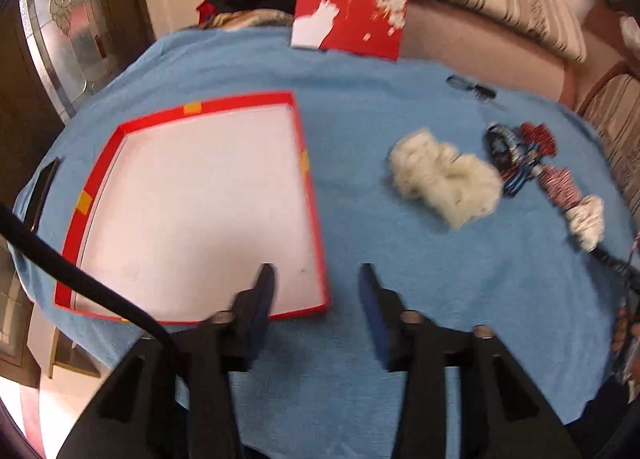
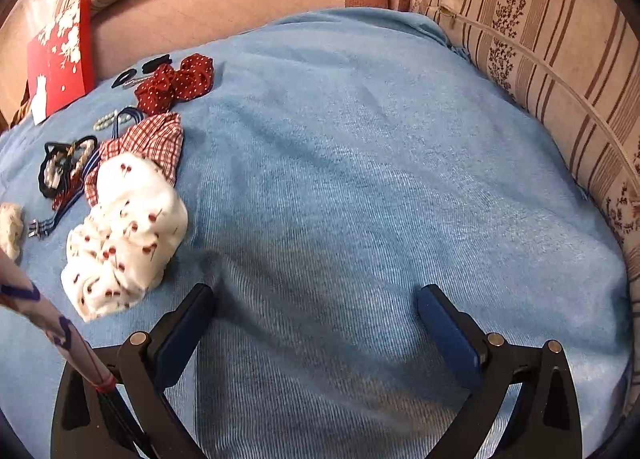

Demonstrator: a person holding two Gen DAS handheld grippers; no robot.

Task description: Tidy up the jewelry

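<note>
Open right claw — scrunchies left

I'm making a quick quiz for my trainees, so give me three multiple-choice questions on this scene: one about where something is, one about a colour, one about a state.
1. Where does the cherry-print scrunchie lie?
A. in the box
B. on the blue towel
C. on the sofa cushion

2. What colour is the rim of the open box?
A. red
B. green
C. black

3. What do the right tongs hold?
A. a scrunchie
B. a hair clip
C. nothing

Answers:
1 B, it rests on the blue towel beside the other hair things.
2 A, red walls frame a white floor.
3 C, the jaws stand apart over bare towel.
</note>
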